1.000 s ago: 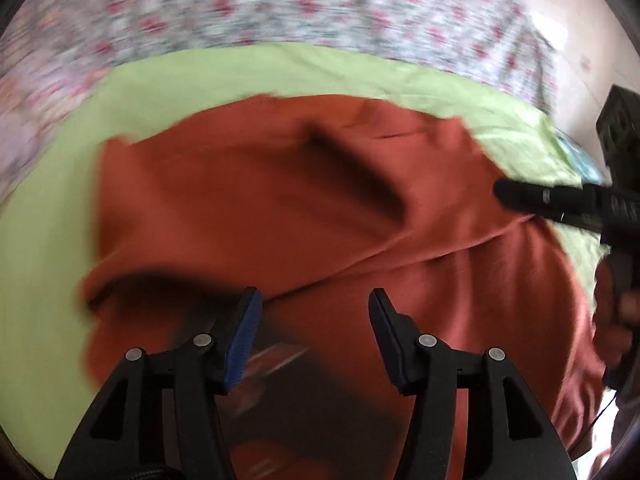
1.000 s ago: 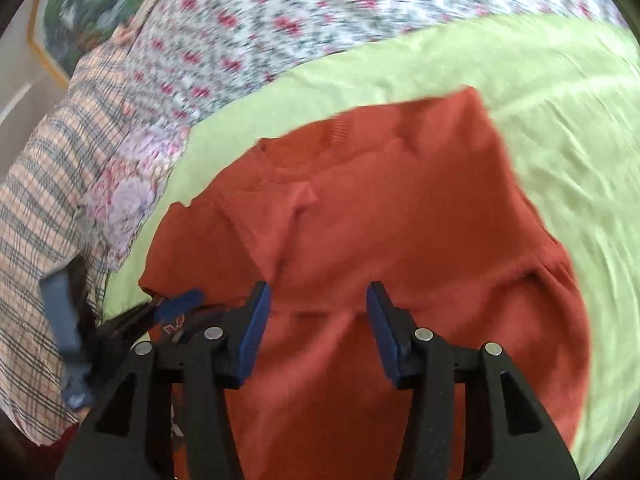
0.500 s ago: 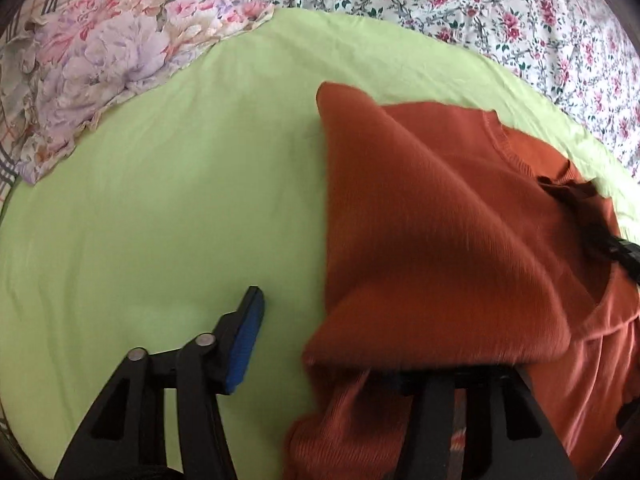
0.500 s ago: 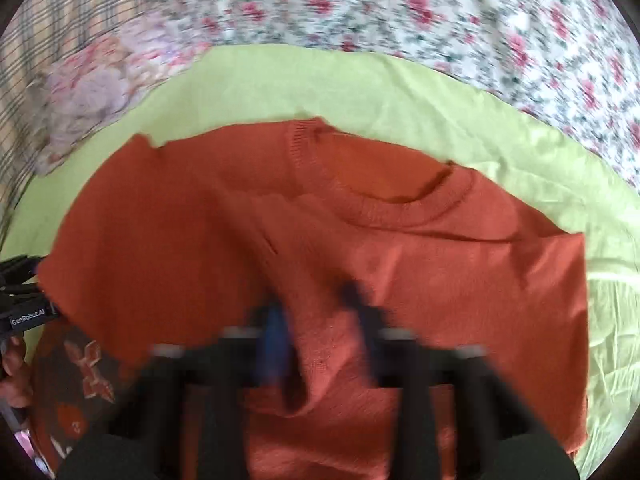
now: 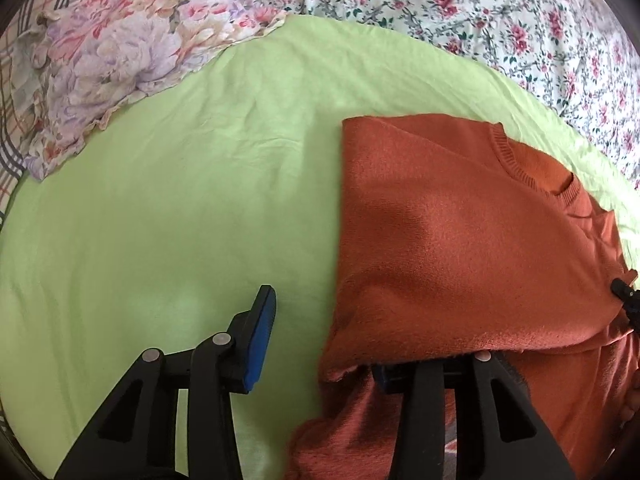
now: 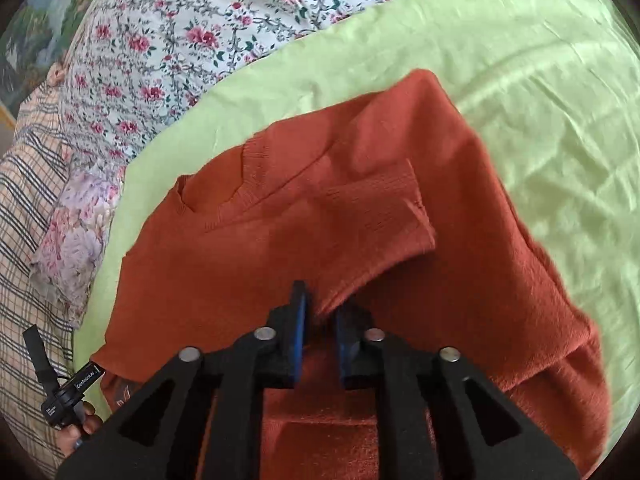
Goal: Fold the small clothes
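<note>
A rust-orange knit sweater [image 5: 452, 240] lies on a light green sheet [image 5: 180, 200], its left side folded over the body. My left gripper [image 5: 320, 340] is open at the sweater's left edge; its right finger is hidden under the fabric and its left finger [image 5: 260, 328] is over bare sheet. In the right wrist view the sweater [image 6: 280, 240] fills the middle, with a sleeve [image 6: 380, 224] folded across it. My right gripper [image 6: 318, 340] is shut on the sleeve's fold edge. The left gripper's handle [image 6: 68, 396] shows at lower left.
A pink and lilac floral pillow [image 5: 112, 64] lies at the sheet's far left. A white rose-print bedspread [image 5: 480, 12] runs along the far side, and a plaid cloth [image 6: 28, 208] lies beside it. The green sheet [image 6: 560, 128] extends right of the sweater.
My right gripper closed on the sleeve fold and carried it across the sweater. My left gripper swung left to the sweater's edge, and its right finger went under the fabric.
</note>
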Available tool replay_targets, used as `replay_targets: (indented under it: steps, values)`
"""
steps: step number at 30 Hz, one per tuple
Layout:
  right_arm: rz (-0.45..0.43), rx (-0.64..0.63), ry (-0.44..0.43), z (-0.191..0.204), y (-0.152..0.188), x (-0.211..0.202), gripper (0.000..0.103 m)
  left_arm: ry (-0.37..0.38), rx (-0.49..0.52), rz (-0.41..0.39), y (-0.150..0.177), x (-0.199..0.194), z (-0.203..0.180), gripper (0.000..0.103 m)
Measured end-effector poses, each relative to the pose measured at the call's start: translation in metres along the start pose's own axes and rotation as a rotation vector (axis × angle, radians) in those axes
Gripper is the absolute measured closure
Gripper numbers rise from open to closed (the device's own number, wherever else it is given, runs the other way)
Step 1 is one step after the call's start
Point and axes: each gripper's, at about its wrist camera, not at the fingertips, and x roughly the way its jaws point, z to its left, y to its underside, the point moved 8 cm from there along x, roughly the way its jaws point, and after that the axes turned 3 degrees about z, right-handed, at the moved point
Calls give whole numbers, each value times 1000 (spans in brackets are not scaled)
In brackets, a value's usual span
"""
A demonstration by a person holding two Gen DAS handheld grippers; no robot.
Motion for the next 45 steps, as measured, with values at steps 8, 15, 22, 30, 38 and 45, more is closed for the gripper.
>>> replay_targets:
  steps: [8,15,22,30,38,45]
  values:
    - [-226,-93,-136,29,-20,-54,97,13,-76,-137,-3,-26,9,62]
    - [-28,-19,10,-9,5,-10,96,-9,-43,-49,11,-4,7,61]
    - [-55,19,103,-37,9,-24,95,45,-33,-10,20,-8,9,57]
    - [-203,-88,139,-16,-5,-70,89,275,-6,-74,18,-58,-5,57]
    - [-26,-75,125,-23,6,-23,74,63,70,59,17,1,-14,52]
    - [-77,-78,127,-40,27,-89,71,78,76,49,41,-40,2,50]
